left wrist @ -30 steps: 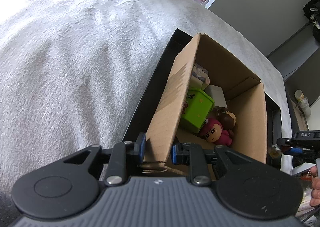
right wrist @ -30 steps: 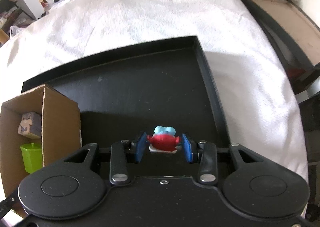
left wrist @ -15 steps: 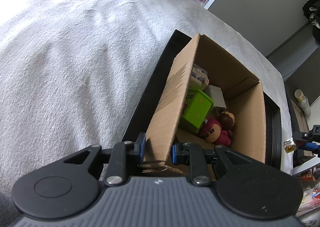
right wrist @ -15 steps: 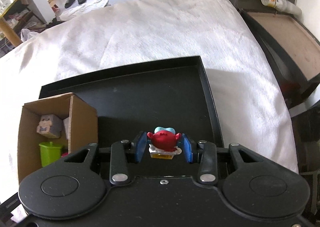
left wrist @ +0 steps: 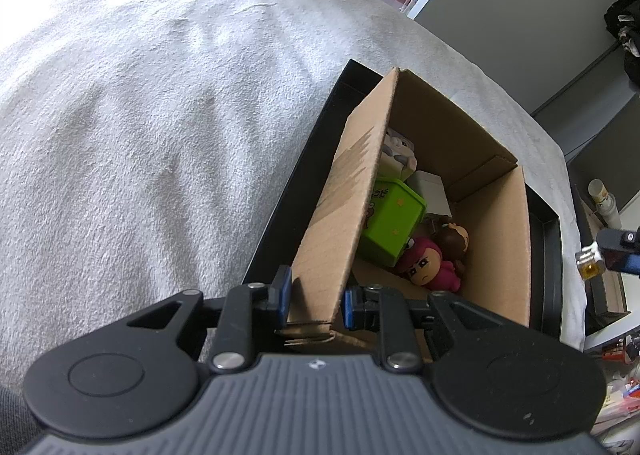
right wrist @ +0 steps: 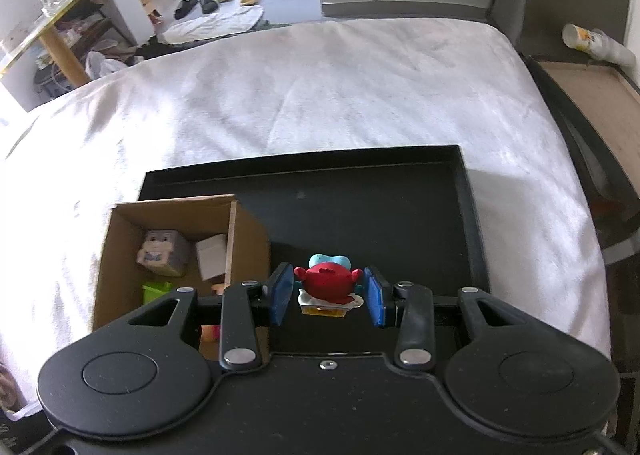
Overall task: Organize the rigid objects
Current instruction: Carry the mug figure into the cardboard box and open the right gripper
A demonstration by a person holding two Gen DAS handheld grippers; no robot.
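Observation:
A brown cardboard box (left wrist: 492,211) stands in a black tray (right wrist: 360,207) on a white bedspread. Inside it lie a green tub (left wrist: 390,217), a pink angry-faced figure (left wrist: 426,271), a brown figure (left wrist: 454,237), a grey cube figure (right wrist: 162,253) and a white block (right wrist: 210,255). My left gripper (left wrist: 316,297) is shut on the box's near wall (left wrist: 340,215). My right gripper (right wrist: 328,293) is shut on a small red toy figure (right wrist: 326,283) with a blue top and white-and-yellow base, held above the tray, right of the box (right wrist: 120,239). Its tip (left wrist: 616,253) shows at the left wrist view's right edge.
The white bedspread (right wrist: 320,87) spreads around the tray. A brown-topped bedside table (right wrist: 592,95) with a lying tube (right wrist: 592,41) stands to the right. Slippers (right wrist: 216,1) and shelves (right wrist: 60,35) are on the floor beyond the bed.
My right gripper has lifted the red toy up off the tray floor and drawn back, so the box shows more fully. My left gripper keeps its hold on the box wall.

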